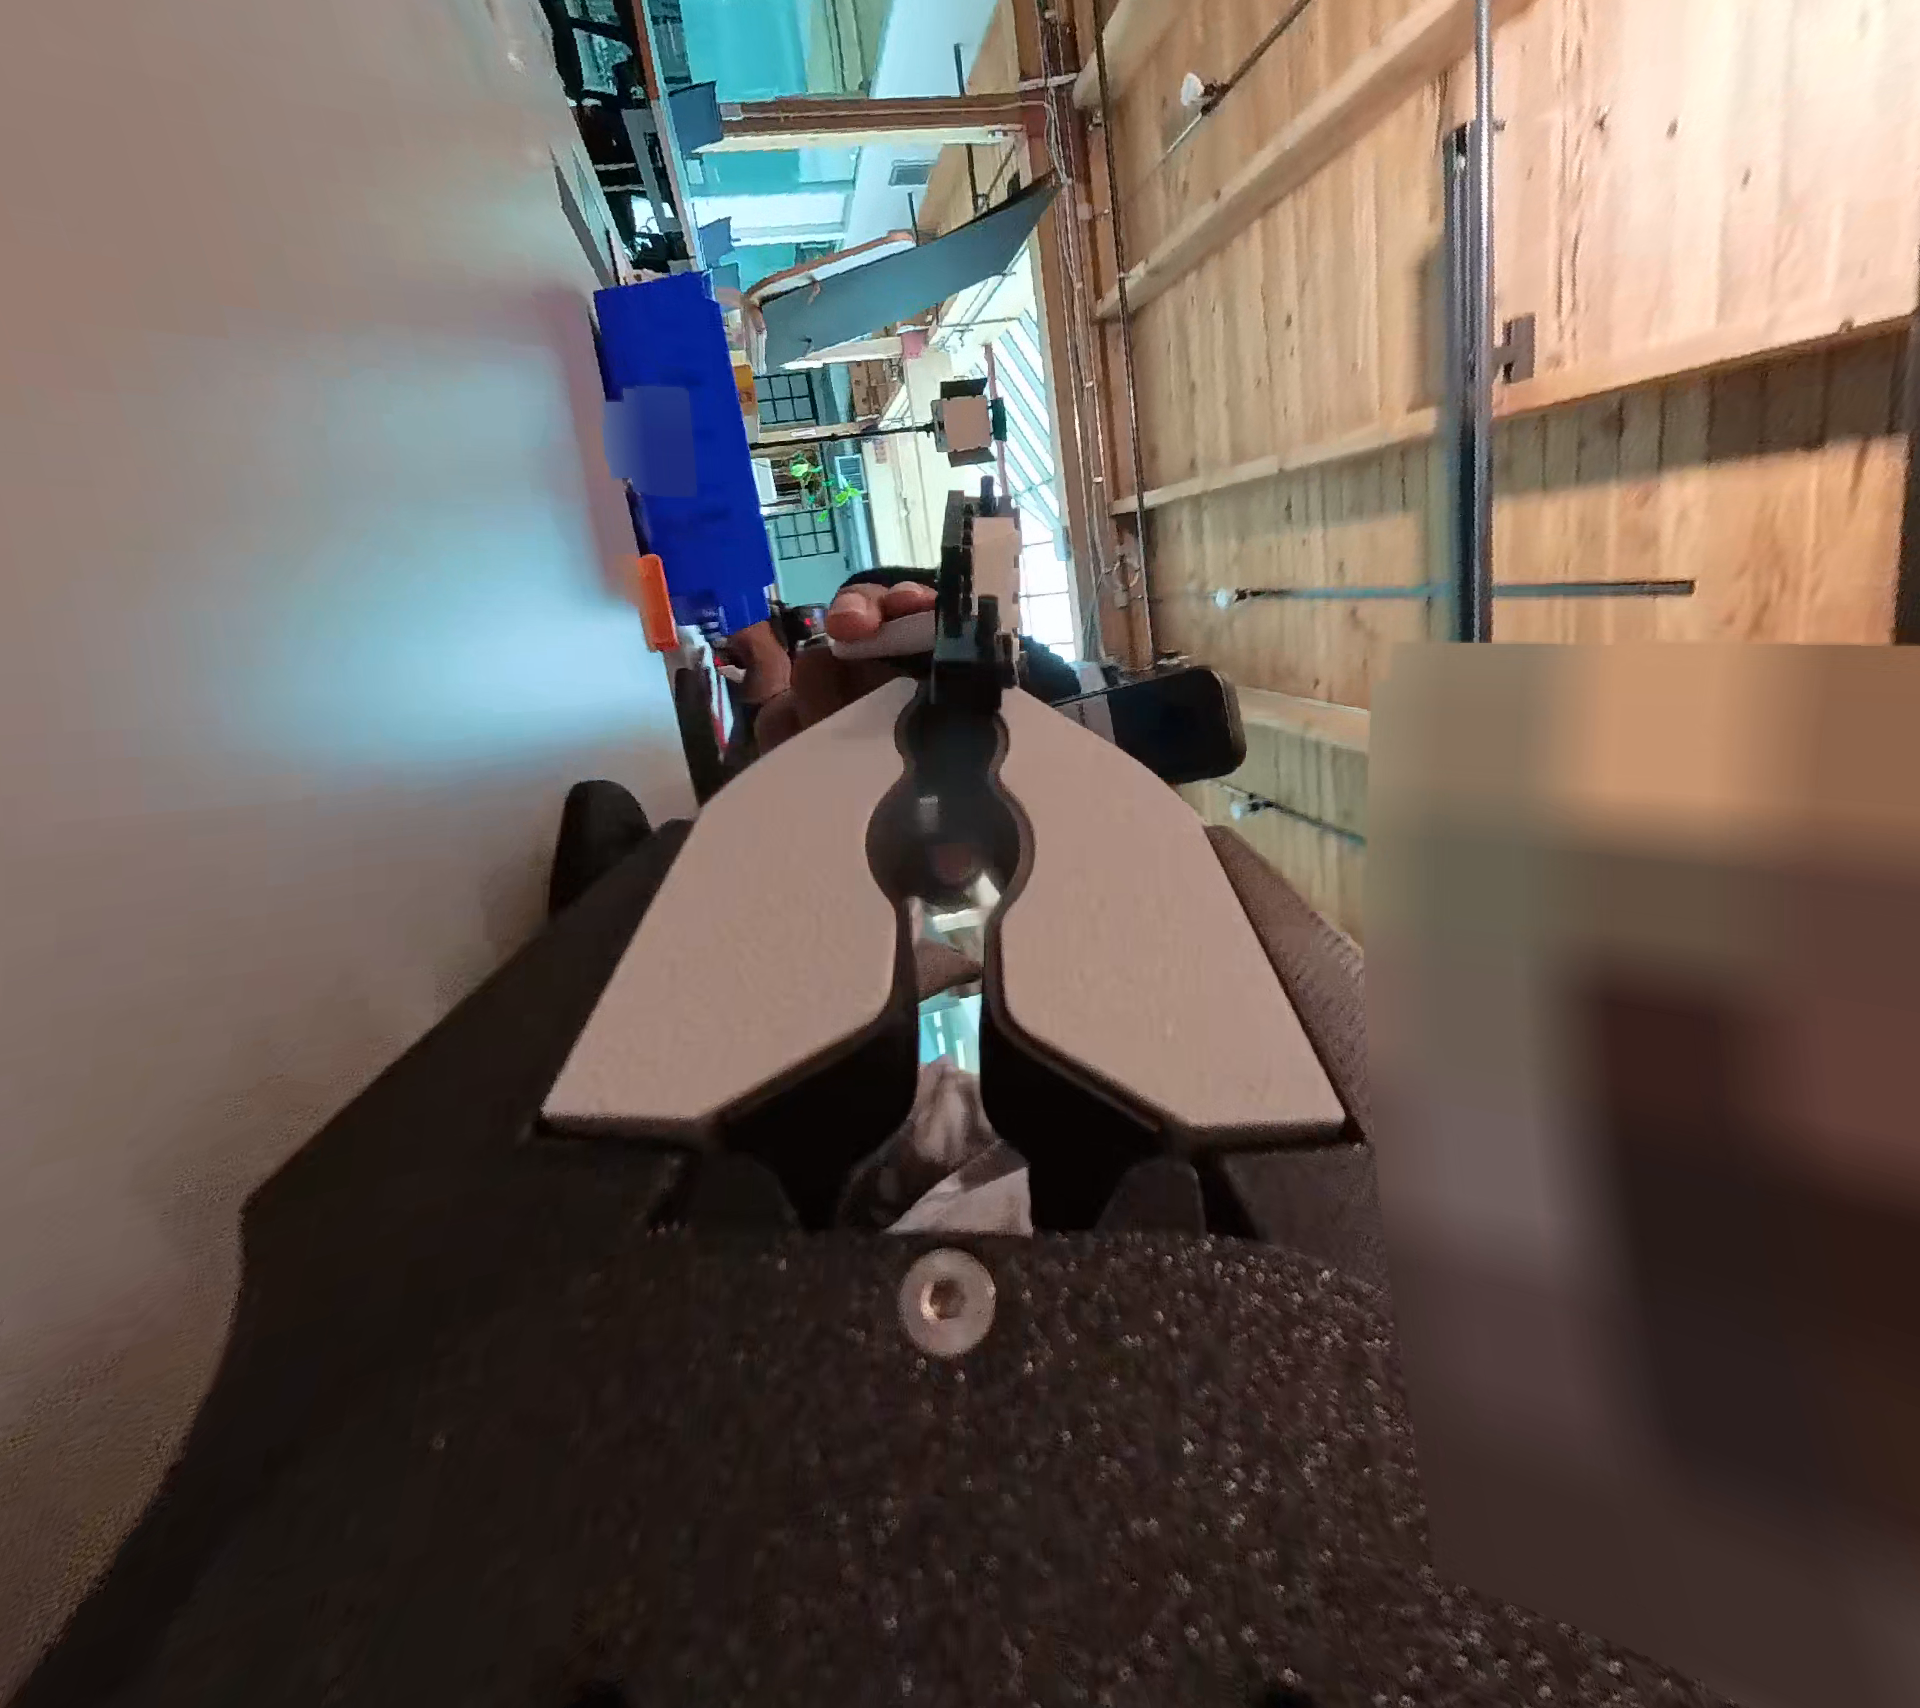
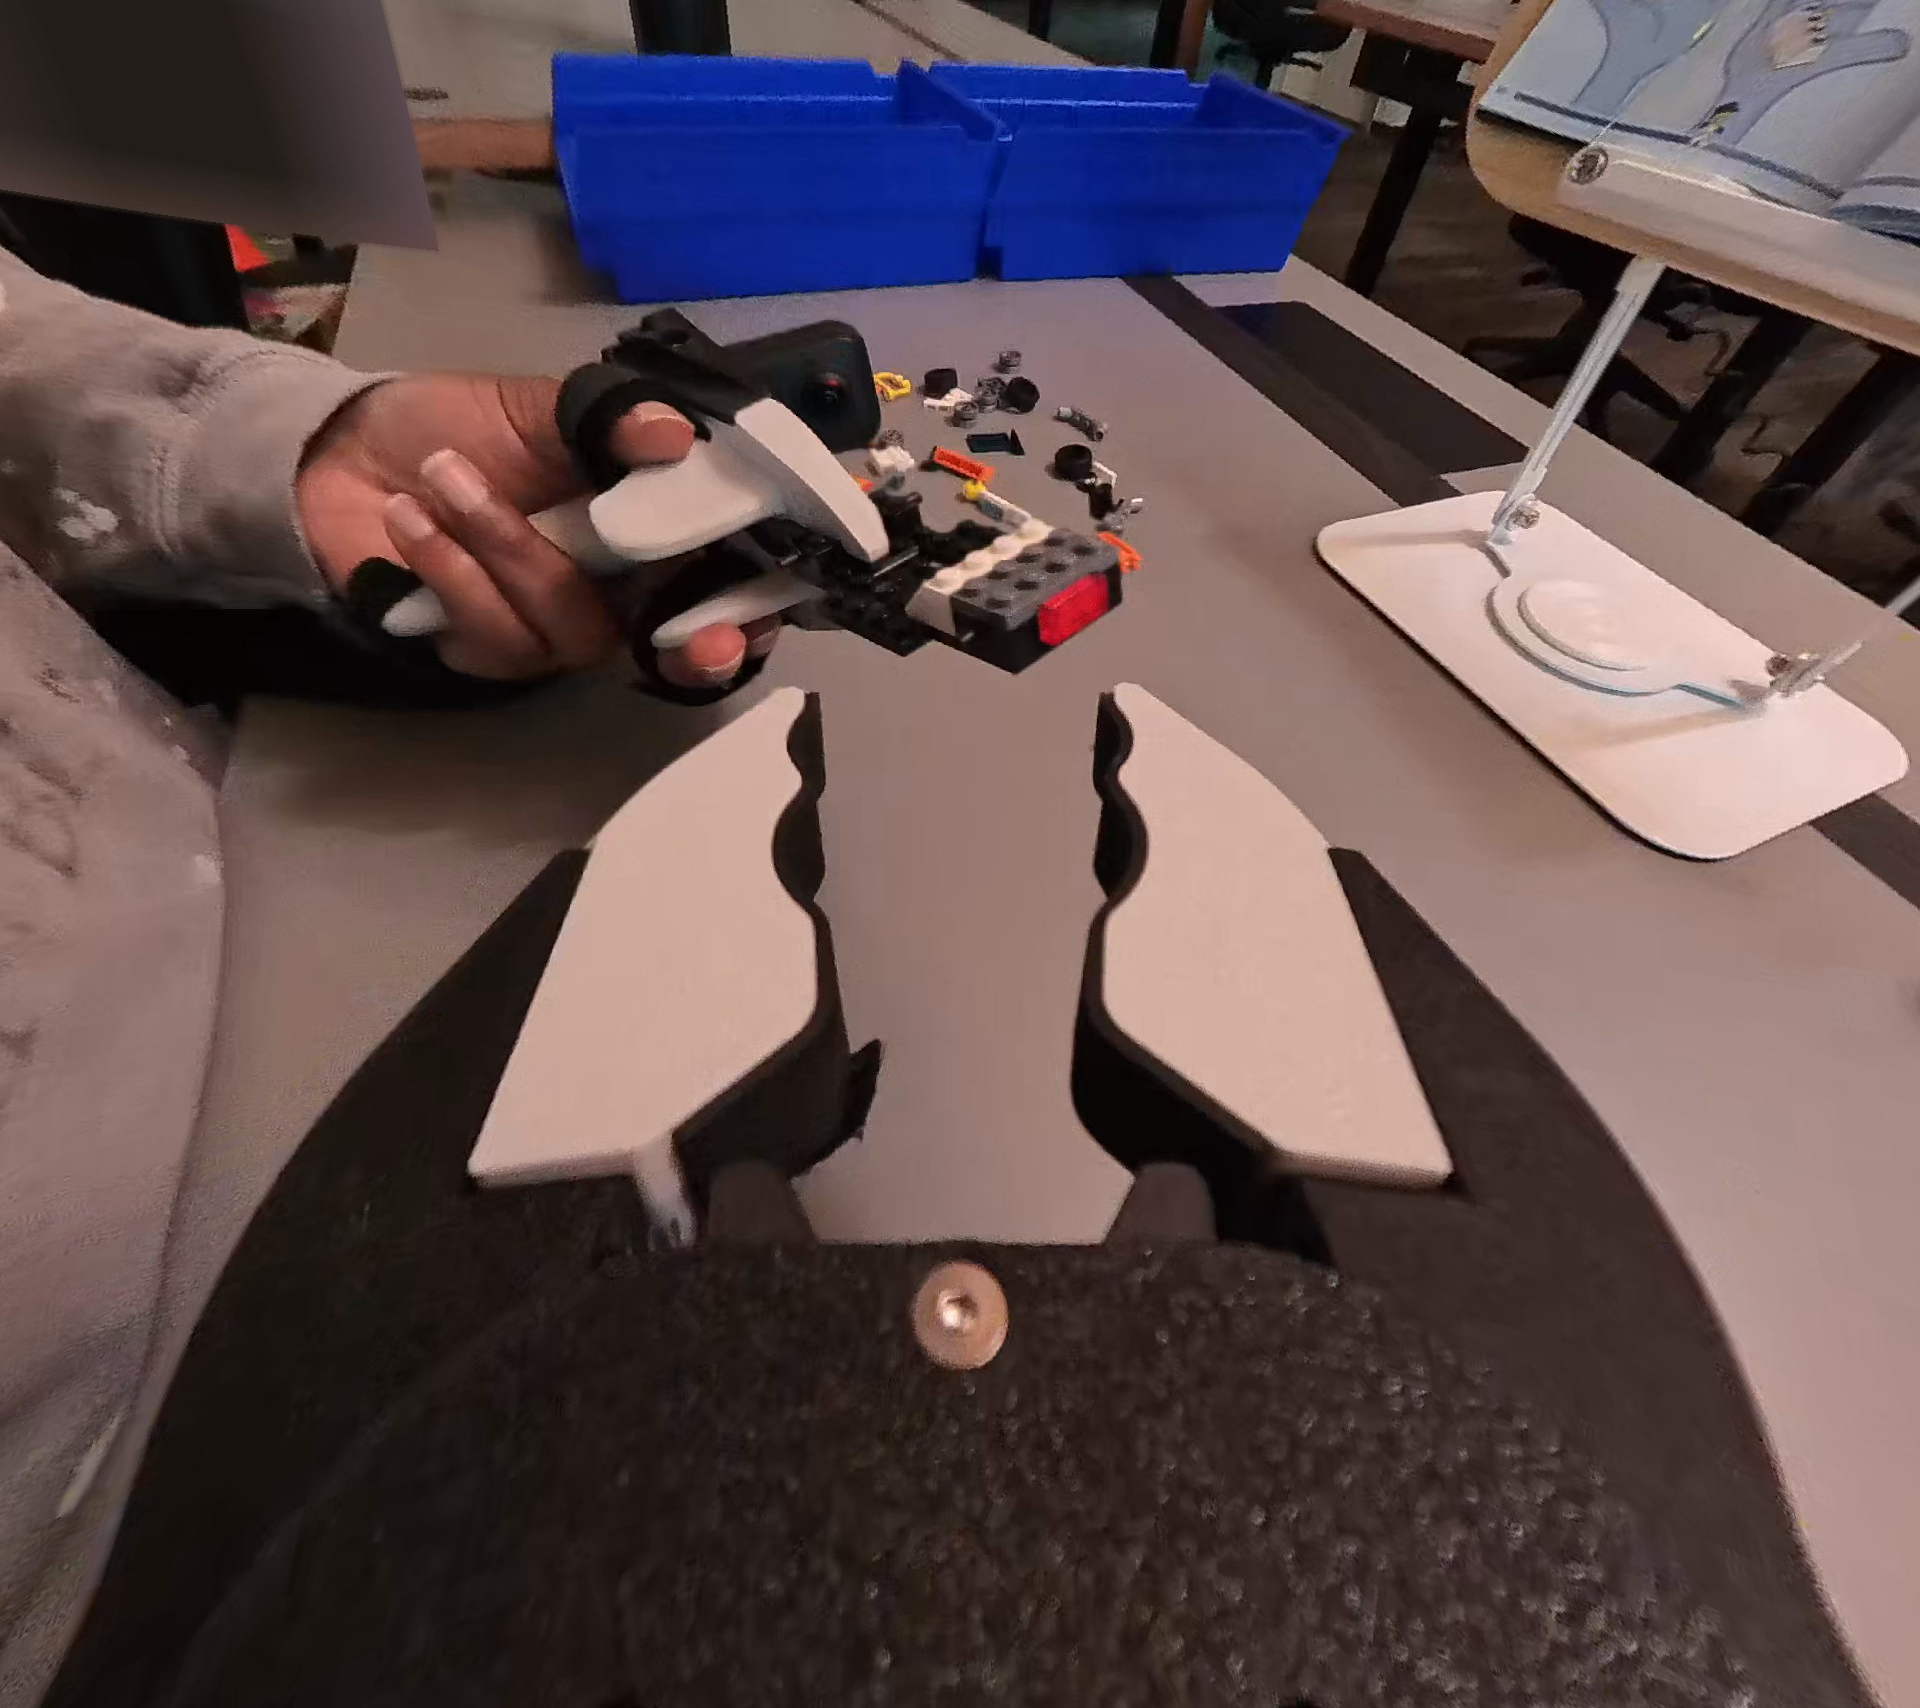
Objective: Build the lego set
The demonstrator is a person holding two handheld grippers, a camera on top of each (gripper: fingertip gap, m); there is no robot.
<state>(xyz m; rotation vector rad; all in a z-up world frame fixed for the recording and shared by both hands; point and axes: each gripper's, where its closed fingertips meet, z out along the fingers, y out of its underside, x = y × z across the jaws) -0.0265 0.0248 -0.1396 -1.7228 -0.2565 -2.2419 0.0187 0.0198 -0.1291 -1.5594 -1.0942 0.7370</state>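
The left gripper [image 2: 831, 578] is clamped on the lego car [image 2: 987, 588]; the right gripper [image 2: 956, 723] gapes, empty. Light, stiff (likely pops apart); grip its black base.

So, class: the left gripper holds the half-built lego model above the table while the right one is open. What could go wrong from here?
1. The left gripper clamps the lego model only at its black end, so pressing on a brick could tilt it or pop it loose.
2. The loose pieces lie close together; the open right gripper might scatter them.
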